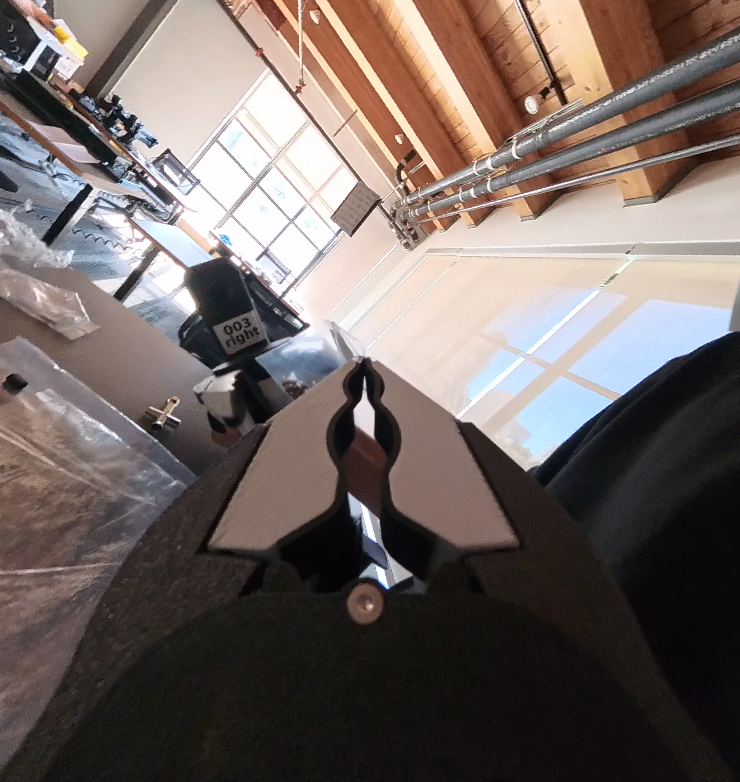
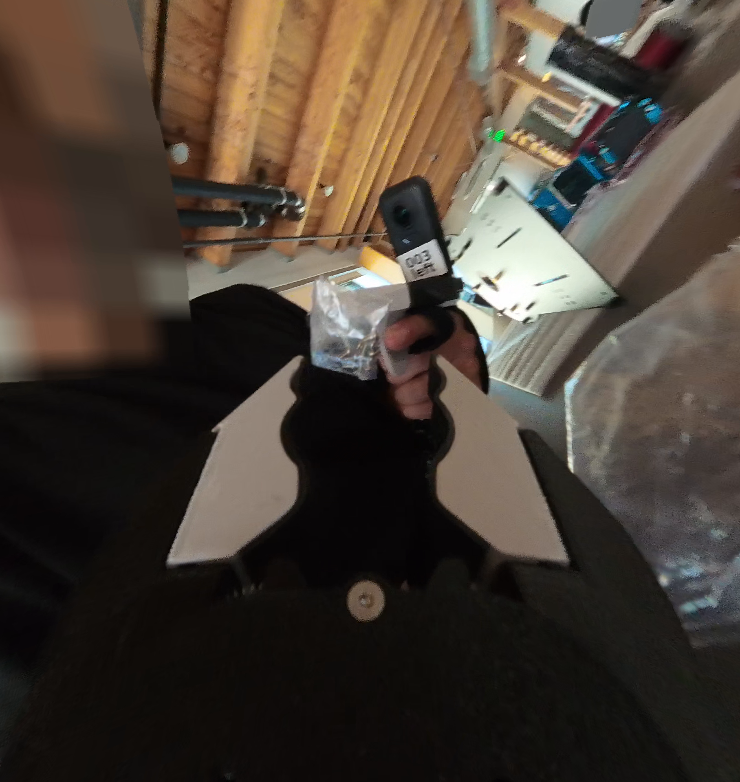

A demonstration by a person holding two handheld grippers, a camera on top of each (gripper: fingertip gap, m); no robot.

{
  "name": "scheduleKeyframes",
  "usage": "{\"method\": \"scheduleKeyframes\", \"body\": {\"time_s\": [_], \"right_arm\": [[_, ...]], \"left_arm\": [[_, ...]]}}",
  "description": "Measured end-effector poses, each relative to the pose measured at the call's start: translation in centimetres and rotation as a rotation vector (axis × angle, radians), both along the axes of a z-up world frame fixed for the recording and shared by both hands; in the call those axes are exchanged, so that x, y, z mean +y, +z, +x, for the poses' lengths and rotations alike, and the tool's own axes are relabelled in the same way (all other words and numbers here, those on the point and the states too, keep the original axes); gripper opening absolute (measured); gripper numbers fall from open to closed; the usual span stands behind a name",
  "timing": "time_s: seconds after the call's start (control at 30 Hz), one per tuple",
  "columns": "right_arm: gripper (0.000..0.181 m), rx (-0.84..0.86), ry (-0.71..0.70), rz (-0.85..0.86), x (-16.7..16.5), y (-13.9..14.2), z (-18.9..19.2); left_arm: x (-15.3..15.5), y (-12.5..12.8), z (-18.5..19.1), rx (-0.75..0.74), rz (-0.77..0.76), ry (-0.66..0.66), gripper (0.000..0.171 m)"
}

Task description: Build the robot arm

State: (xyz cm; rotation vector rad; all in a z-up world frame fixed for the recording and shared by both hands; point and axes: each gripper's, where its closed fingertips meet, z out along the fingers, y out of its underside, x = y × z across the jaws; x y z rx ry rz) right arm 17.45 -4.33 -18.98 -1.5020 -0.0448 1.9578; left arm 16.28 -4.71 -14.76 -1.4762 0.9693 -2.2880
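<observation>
Beneath wooden ceiling beams, left tool pinches clear bag of screws.

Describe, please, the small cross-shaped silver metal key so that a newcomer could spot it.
Start at the grey tabletop in the left wrist view. Beside the clear plastic sheet lies the small cross-shaped silver metal key. Only it has four shiny arms.

Daylight is pouring through a tall gridded window at the far end of the room and through wide panes along the pale side wall. Overhead, wooden ceiling joists are running lengthwise, with grey pipes hanging beneath them. Cluttered benches are lining one side, and a grey worktop is sitting nearest.
</observation>
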Motion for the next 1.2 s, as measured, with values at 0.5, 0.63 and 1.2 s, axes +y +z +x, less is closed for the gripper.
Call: {"method": "scheduleKeyframes", "body": {"time_s": [0.5, 0.63, 1.2], "right_arm": [[0.004, -0.081, -0.203, 0.050, 0.9, -0.2, 2.9], [0.010, -0.046, -0.210, 0.062, 0.9, 0.4, 3.1], [0.000, -0.184, -0.285, 0.037, 1.5, -0.1, 2.9]], "left_arm": [[1.9, -3.6, 0.5, 0.138, -0.026, 0.070, 0.000], [2.4, -4.0, 0.5, 0.146, -0.088, 0.074, 0.000], [3.0, -5.0, 0.4, 0.199, -0.010, 0.109, 0.000]]}}
